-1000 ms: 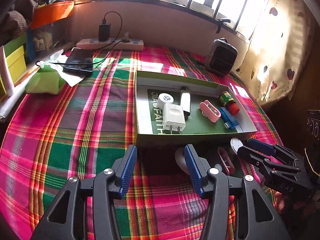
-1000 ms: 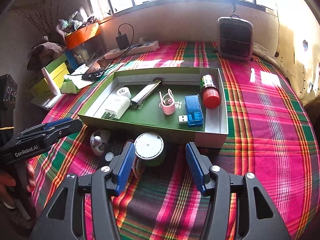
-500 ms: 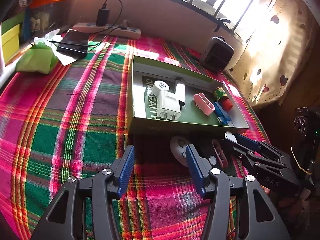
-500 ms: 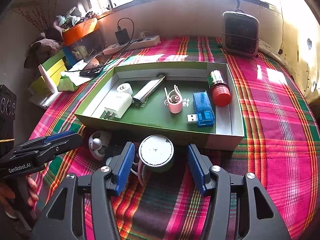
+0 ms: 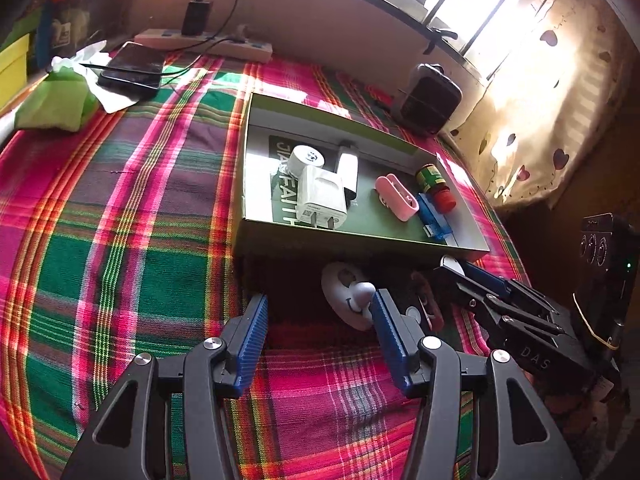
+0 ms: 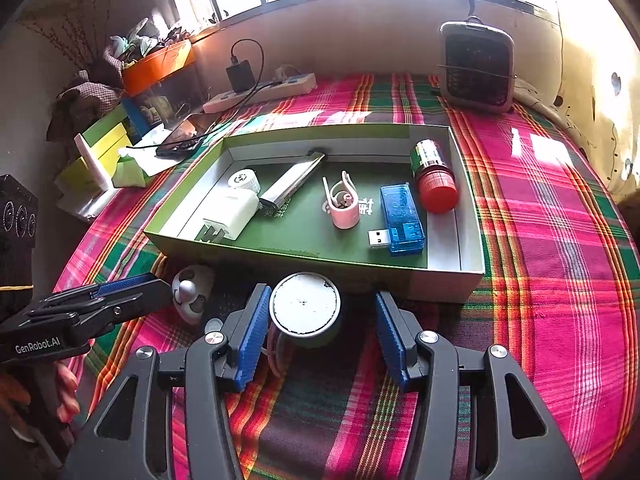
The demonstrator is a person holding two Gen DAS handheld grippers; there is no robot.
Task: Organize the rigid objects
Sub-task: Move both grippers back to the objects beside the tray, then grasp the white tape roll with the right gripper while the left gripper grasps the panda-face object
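A round green jar with a white lid point(image 6: 305, 308) stands on the plaid cloth just in front of the green box point(image 6: 400, 280). My right gripper point(image 6: 321, 294) straddles it, jaws closing; the left pad point(image 6: 254, 328) is close against the jar and the right pad point(image 6: 390, 336) is still apart from it. A white smiley-face gadget point(image 5: 348, 292) lies by the right finger of my left gripper point(image 5: 319, 303), which is open with only cloth between its pads. The box point(image 5: 340, 248) holds a white charger point(image 5: 322, 196), a pink clip point(image 5: 396, 196), a blue USB stick point(image 6: 402, 220) and a red-capped bottle point(image 6: 434, 178).
A pink clip point(image 6: 274, 344) and a small disc point(image 6: 213, 325) lie by the jar. A small heater point(image 6: 476, 68) stands at the back right. A power strip point(image 5: 204, 42), a phone point(image 5: 132, 66) and green cloth point(image 5: 56, 104) lie at the back left. A hand point(image 6: 64, 396) holds the left gripper.
The right gripper's jaws have narrowed around the jar, which now sits deeper between them. The left gripper has tipped and edged closer to the white smiley gadget.
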